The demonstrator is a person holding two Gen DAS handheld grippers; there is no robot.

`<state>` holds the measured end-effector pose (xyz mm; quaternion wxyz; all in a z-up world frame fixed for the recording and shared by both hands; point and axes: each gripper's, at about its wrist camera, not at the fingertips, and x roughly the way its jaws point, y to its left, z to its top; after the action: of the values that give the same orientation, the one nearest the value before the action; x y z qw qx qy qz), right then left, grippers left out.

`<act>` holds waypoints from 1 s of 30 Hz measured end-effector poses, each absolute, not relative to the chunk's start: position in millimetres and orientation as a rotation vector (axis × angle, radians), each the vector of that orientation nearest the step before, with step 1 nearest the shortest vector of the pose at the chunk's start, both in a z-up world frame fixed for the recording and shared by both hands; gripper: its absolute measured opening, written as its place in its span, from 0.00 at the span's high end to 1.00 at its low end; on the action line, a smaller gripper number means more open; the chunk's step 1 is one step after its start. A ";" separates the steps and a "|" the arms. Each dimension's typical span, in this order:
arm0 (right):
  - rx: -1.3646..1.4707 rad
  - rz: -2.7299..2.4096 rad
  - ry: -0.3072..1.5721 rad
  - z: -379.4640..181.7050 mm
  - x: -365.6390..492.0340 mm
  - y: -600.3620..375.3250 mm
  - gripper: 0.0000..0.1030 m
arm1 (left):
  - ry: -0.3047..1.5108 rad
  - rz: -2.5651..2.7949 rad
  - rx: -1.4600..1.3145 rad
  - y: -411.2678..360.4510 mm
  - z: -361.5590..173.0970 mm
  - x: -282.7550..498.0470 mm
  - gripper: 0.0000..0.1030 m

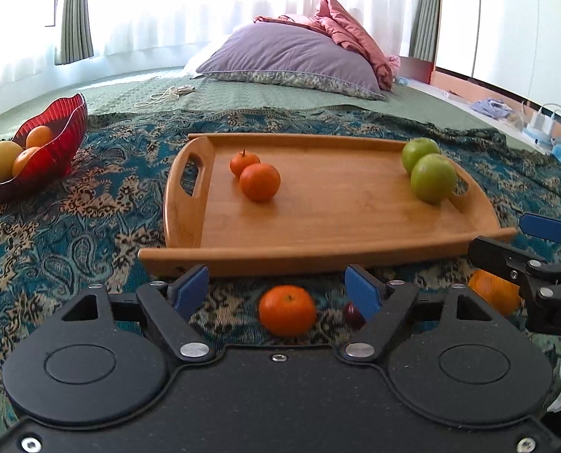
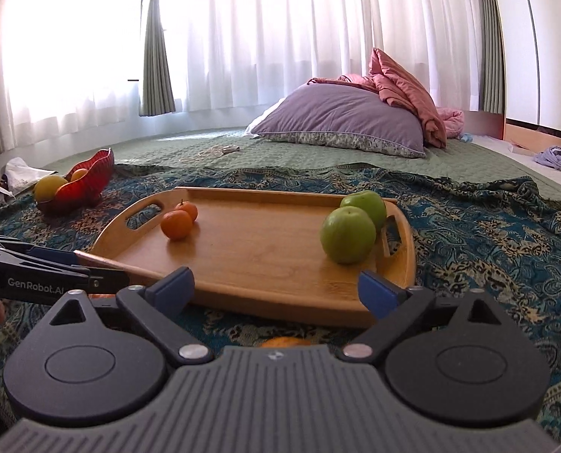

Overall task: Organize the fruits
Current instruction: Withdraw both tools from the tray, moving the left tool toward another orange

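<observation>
1. Seemingly the sorting is partway through: on the wooden tray (image 1: 318,226) two small oranges (image 1: 259,182) sit near the left handle and two green apples (image 1: 433,177) near the right one, while loose fruit lies on the patterned bedspread (image 1: 73,226) in front of the tray.
2. Left tongs (image 1: 280,292) are spread wide, holding nothing; a loose orange (image 1: 287,310) lies on the bedspread between the blue pads (image 1: 189,290), apparently untouched.
3. Next move, in my judgement: lower around that orange, pinch gently so it does not roll, and carry it to the oranges on the tray.
4. Right tongs (image 2: 276,290) are also spread and empty, hovering over another orange (image 2: 286,341) that peeks above the housing.
5. A red bowl (image 1: 50,151) of fruit stands well apart to the left; a small dark fruit (image 1: 352,313) lies beside the left tongs' right pad.
</observation>
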<state>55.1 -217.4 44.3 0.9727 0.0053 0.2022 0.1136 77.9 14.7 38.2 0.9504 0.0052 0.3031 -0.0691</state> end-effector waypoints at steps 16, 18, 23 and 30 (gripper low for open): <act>-0.056 0.225 0.417 17.9 29.9 -211.4 0.00 | 0.603 -0.128 0.046 11.4 21.5 63.3 0.17; -0.054 0.226 0.422 16.9 29.8 -211.6 0.00 | 0.607 -0.127 0.052 10.8 19.5 62.8 0.17; -0.052 0.235 0.432 14.3 27.7 -211.4 0.00 | 0.600 -0.120 0.059 10.4 16.3 61.8 0.18; -0.072 0.238 0.433 12.2 24.1 -210.5 0.08 | 0.609 -0.115 0.064 11.0 16.0 62.1 0.34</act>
<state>24.1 -210.5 12.2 0.9690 -0.0355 0.2142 0.1180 62.1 11.0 16.0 0.9519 0.0316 0.2995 -0.0568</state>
